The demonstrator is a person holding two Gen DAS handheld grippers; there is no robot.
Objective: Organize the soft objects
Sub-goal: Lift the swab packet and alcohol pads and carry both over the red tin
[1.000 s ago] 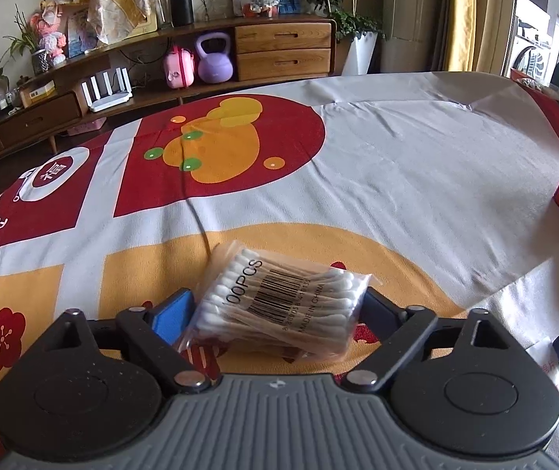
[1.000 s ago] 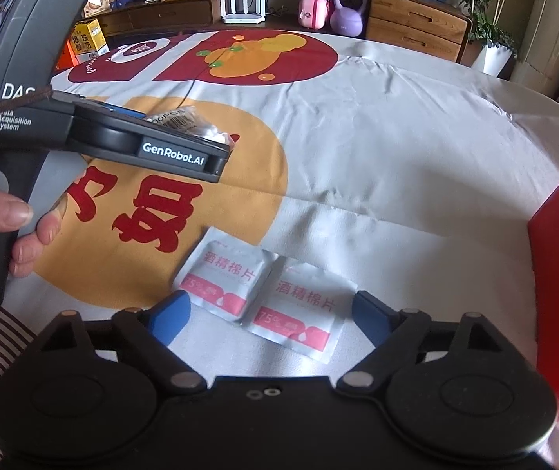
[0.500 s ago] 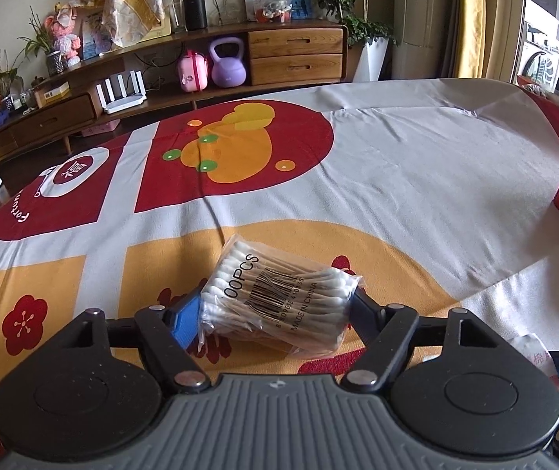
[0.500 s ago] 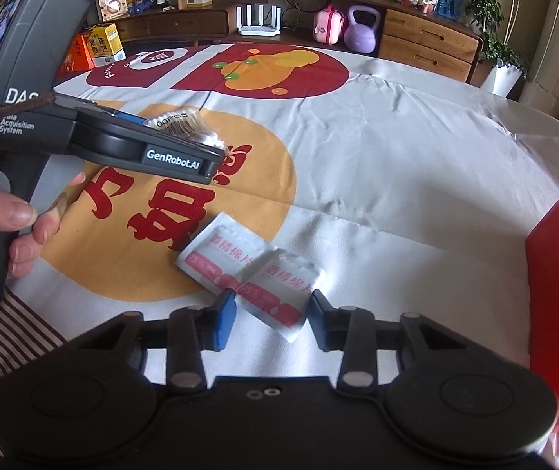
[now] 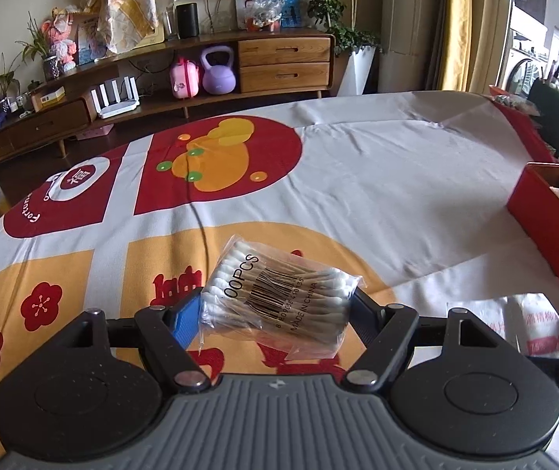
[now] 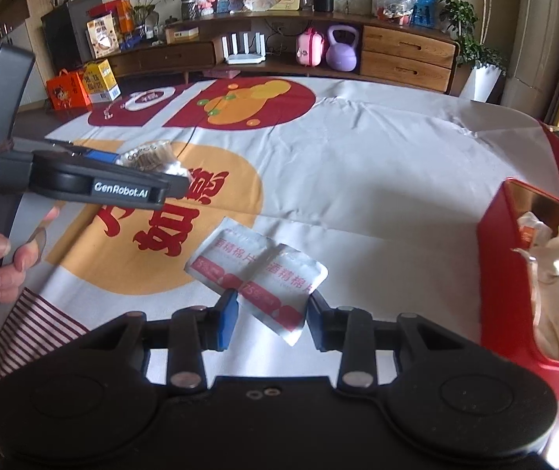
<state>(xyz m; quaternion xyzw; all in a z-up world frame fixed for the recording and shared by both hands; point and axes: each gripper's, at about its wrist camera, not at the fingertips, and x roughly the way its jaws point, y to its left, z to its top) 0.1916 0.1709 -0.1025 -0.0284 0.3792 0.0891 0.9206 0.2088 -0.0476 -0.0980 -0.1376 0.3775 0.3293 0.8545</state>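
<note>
Carrying one item apiece, both grippers look set for a drop into the red box (image 6: 514, 258), which stands at the right edge of the table and already holds crumpled white soft things. The left gripper (image 5: 275, 309) is clamped on a clear bag of cotton swabs (image 5: 279, 293), its fingers pressing the bag's two short ends so the sticks lie crosswise and the pack hangs level, lifted off the tablecloth (image 5: 377, 180); gripping the ends rather than the slack film is, I judge, what keeps the bundle from sliding out. The right gripper (image 6: 271, 317) has its fingers drawn in against the near one of two joined alcohol pad sachets (image 6: 263, 274); the pinched one curls upward while its twin trails toward the cloth, and I cannot tell whether that far corner is touching the cloth or just clear of it. Between both grippers and the box the white cloth lies bare, with only shallow creases, so the path rightward is open. What needs clearing is the box's near wall, which rises well above the cloth, so each load would have to go over that rim. The left load has the longer way to go, and the right gripper sits between it and the box, so the sachets sensibly go first.
</note>
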